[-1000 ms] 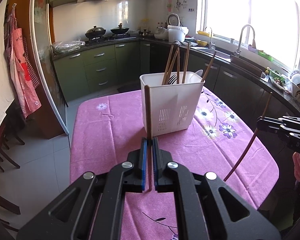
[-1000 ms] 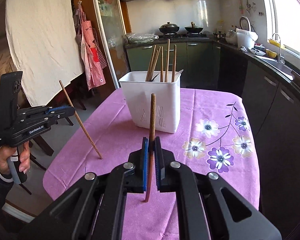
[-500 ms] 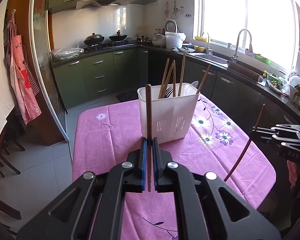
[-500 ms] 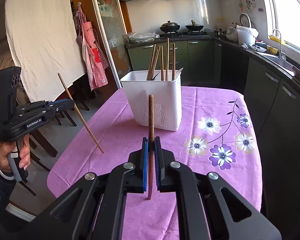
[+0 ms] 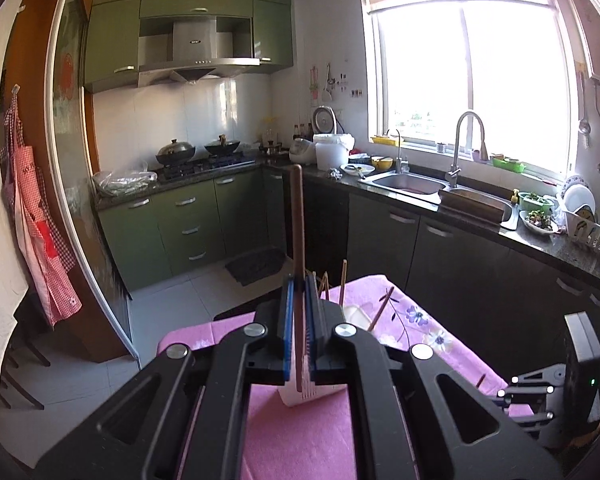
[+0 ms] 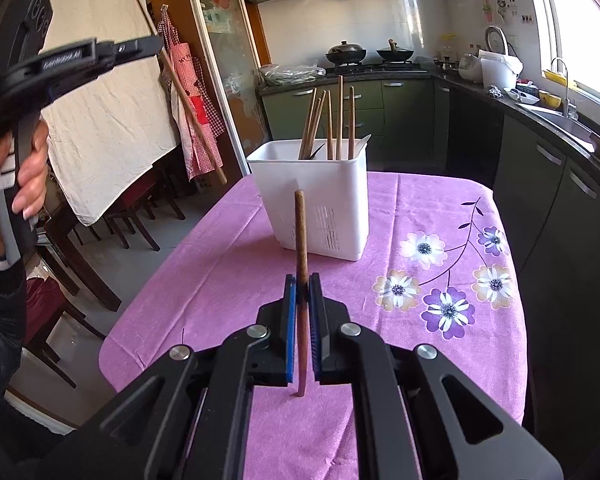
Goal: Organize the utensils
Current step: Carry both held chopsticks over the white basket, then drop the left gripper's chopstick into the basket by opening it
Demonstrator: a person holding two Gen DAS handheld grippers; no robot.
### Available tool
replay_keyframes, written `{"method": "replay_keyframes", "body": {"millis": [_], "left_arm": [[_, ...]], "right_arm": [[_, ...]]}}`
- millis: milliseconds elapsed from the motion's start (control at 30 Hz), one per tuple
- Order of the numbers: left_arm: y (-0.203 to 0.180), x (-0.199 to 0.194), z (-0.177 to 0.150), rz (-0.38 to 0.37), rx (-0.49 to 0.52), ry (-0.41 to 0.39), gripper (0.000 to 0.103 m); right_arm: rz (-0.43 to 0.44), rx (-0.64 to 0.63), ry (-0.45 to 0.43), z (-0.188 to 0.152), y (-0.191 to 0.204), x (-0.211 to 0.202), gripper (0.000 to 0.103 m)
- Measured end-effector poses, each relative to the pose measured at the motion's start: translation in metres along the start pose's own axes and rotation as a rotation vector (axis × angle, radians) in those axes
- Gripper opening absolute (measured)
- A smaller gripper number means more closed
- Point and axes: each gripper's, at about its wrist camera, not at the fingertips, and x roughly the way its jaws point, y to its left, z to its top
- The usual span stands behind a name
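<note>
A white utensil holder (image 6: 320,196) stands on the pink flowered tablecloth (image 6: 220,280) with several wooden chopsticks (image 6: 340,116) upright in it. My right gripper (image 6: 302,284) is shut on a brown chopstick (image 6: 300,232), held upright just in front of the holder. High above the table, my left gripper (image 5: 299,284) is shut on another brown chopstick (image 5: 297,216); the holder (image 5: 312,394) shows only partly beneath its fingers. In the right wrist view the left gripper (image 6: 156,42) sits at upper left, its chopstick (image 6: 180,92) slanting down behind it.
A person's hand (image 6: 8,184) grips the left tool's handle. Dark chairs (image 6: 80,240) stand left of the table. Green cabinets, a stove with pans (image 5: 198,150) and a sink (image 5: 412,182) line the kitchen behind. The right tool (image 5: 556,396) appears at lower right.
My left gripper has risen sharply with its chopstick, so the holder has dropped low in its view. The right gripper and its chopstick have hardly moved.
</note>
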Motion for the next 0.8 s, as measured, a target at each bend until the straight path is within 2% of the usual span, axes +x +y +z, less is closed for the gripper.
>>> {"method": "replay_keyframes", "body": {"millis": [100,267,467,600,733,800], "left_arm": [[0.001,0.013,0.021,0.021,-0.001,-0.029,0.005],[0.006,0.051,0.028,0.027,-0.023,0.008,0.005],[0.011,0.1,0.001,0.02,-0.045,0.121,0.005],[0.012,0.124,-0.023,-0.01,-0.066,0.193,0.006],[0.012,0.131,-0.043,-0.035,-0.081,0.23,0.007],[0.011,0.127,-0.049,-0.034,-0.077,0.228,0.013]], "right_arm": [[0.008,-0.005,0.0,0.0,0.001,-0.001,0.007],[0.022,-0.011,0.005,-0.001,0.002,-0.001,0.007],[0.034,-0.016,0.014,0.0,0.003,0.001,0.007],[0.041,-0.014,0.016,0.002,0.003,0.001,0.007],[0.048,-0.017,0.004,0.009,0.004,-0.001,0.007],[0.056,-0.018,-0.009,0.016,0.005,-0.004,0.007]]}}
